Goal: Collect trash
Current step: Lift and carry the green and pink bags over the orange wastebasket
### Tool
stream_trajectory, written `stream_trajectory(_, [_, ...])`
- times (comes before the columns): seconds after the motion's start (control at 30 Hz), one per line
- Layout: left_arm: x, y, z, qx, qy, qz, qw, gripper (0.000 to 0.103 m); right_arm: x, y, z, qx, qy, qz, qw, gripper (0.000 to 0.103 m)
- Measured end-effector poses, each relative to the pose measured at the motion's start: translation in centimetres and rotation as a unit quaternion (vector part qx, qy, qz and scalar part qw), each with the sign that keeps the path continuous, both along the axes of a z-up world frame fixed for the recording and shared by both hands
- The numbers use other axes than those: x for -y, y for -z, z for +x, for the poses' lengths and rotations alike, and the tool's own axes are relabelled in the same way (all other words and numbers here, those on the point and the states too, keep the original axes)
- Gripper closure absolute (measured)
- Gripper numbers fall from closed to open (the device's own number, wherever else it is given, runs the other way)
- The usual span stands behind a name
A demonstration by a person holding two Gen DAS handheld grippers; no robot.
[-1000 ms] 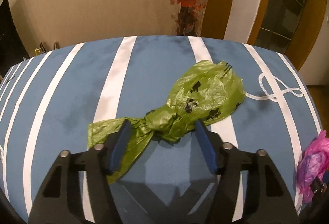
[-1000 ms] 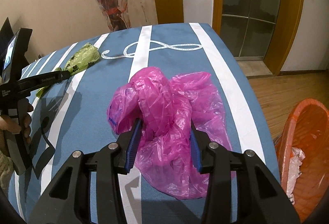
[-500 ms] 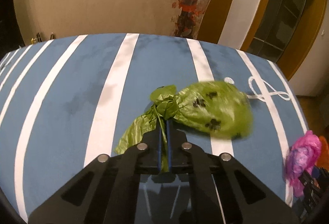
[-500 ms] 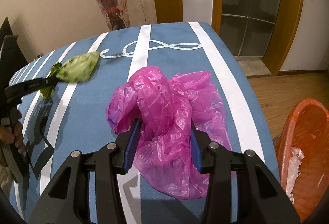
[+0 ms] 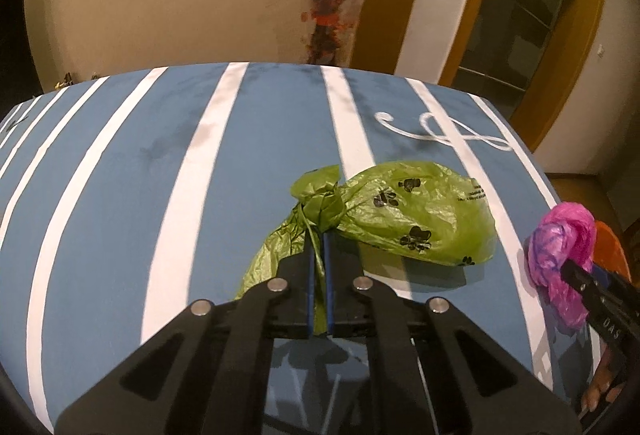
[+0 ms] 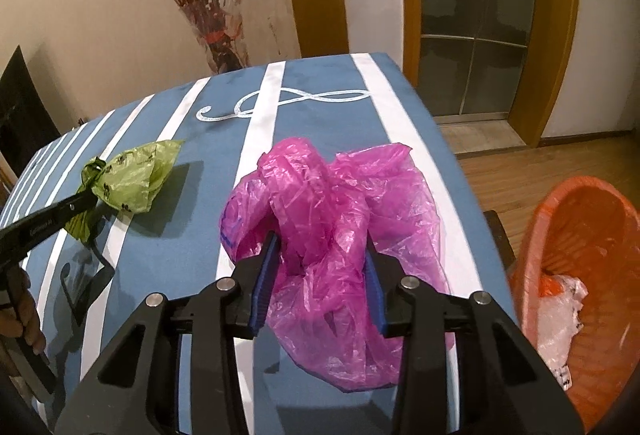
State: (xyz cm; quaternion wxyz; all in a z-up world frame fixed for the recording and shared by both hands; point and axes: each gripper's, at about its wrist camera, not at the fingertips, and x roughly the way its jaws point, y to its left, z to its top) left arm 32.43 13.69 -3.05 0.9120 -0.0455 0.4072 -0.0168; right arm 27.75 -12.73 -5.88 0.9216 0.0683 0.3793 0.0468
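Observation:
A green plastic bag [image 5: 420, 211] printed with black paw marks hangs just over the blue striped tablecloth [image 5: 120, 175]. My left gripper [image 5: 318, 235] is shut on its twisted neck below the knot. From the right wrist this green bag [image 6: 132, 179] and the left gripper [image 6: 90, 197] appear at the left. A crumpled pink plastic bag [image 6: 332, 203] fills the gap of my right gripper [image 6: 320, 247]. The jaws are closing, with both blue pads pressing into the pink plastic. In the left wrist view the pink bag [image 5: 560, 235] bunches at the right gripper [image 5: 572, 271].
An orange basket [image 6: 580, 235] stands on the wooden floor off the table's right edge, with white plastic scraps [image 6: 560, 315] inside. A glass vase [image 6: 218, 35] of red branches stands behind the table's far edge. A hand [image 6: 24, 315] holds the left gripper's handle.
My left gripper closed on the green bag's neck, lifted it off the cloth and carried it toward the pink bag. The right jaws narrowed on the pink bag.

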Motion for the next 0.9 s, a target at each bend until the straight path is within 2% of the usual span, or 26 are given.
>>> stream_trajectory(0.07, [0.8,-0.1,-0.5,0.002,0.007,0.001,1.0,0.098,0.5,-0.1,-0.5,0.001,0.002,0.001,1.0,0.069])
stream_trajectory(0.17, [1.8,-0.1,-1.3,0.003,0.013,-0.002,0.9999,0.097,1.0,0.0,-1.2,0.002,0.002,0.0,1.0,0.082])
stream_trajectory(0.27, [2.6,-0.2,-1.9,0.002,0.016,-0.007,0.9998,0.097,1.5,0.1,-1.9,0.006,0.001,0.008,1.0,0.087])
stream_trajectory(0.57, [4.2,-1.6,-3.8,0.013,0.029,-0.011,0.9994,0.098,3.7,-2.3,-4.7,0.045,0.015,0.041,0.998,0.091])
stream_trajectory(0.9, [7.8,-4.1,-5.5,0.032,0.06,-0.02,0.9974,0.098,7.2,-5.0,-7.8,0.087,0.052,0.052,0.994,0.091])
